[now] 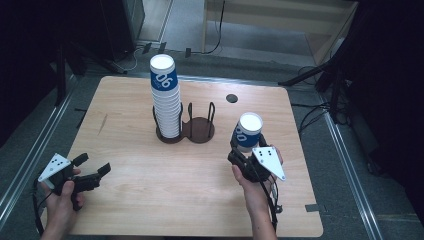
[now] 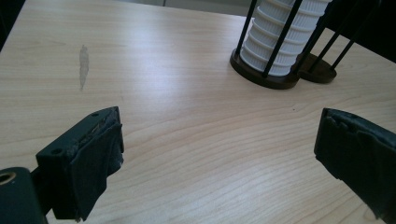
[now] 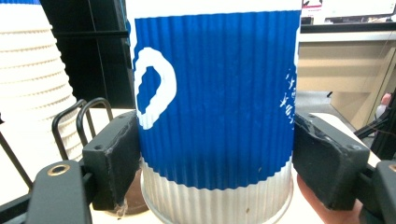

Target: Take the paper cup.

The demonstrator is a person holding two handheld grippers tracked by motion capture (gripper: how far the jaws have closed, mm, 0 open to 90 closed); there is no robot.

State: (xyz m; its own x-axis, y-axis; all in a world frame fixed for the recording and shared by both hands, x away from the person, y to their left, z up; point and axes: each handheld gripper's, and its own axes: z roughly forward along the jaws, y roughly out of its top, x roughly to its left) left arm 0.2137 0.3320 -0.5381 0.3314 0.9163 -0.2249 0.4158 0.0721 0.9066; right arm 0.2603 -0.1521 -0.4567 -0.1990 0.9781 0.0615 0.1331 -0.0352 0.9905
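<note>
We see a ribbed paper cup (image 3: 217,116), blue-sleeved with white lettering and a pale base. The cup stack (image 1: 165,97) is white, blue on top. The holder (image 1: 200,129) is dark brown, the table (image 1: 150,180) light woodgrain.

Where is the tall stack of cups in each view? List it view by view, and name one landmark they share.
High view: the stack of cups stands at upper centre, in the rack's left bay.
Left gripper view: its lower part is at top right, behind the wires.
Right gripper view: it sits at the far left edge, beside the held blue cup.
Shared landmark: the black wire rack.
</note>
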